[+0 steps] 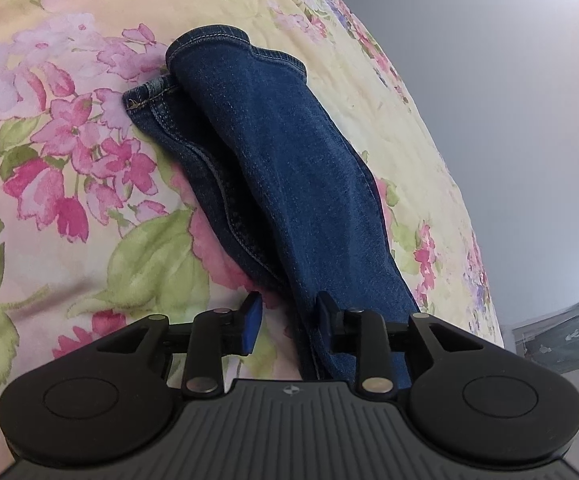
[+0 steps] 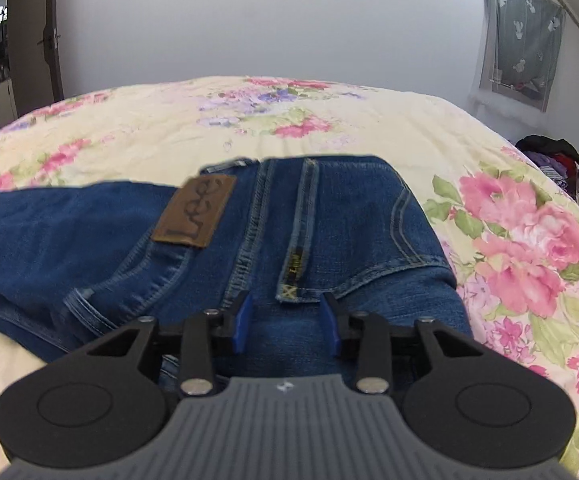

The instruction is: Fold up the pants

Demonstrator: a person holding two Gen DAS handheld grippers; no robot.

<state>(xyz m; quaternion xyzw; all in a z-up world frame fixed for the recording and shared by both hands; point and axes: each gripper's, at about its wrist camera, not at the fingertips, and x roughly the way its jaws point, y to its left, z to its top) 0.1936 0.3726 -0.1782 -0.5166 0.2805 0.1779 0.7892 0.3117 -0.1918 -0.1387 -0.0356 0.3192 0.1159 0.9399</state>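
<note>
Dark blue jeans lie on a floral bedspread. In the left wrist view the two legs (image 1: pixel 273 168) lie stacked, hems at the far end. My left gripper (image 1: pixel 289 316) is open, its fingers astride the near edge of the legs, not closed on them. In the right wrist view the waist end (image 2: pixel 289 232) shows a brown Lee patch (image 2: pixel 197 216) and a belt loop. My right gripper (image 2: pixel 287 320) is open, just above the denim below the waistband.
The bedspread (image 2: pixel 249 128) stretches beyond the jeans on all sides. The bed's edge (image 1: pixel 449 184) runs to the right of the legs. A pile of clothes (image 2: pixel 557 160) lies at the far right. A door (image 2: pixel 29 40) stands at the far left.
</note>
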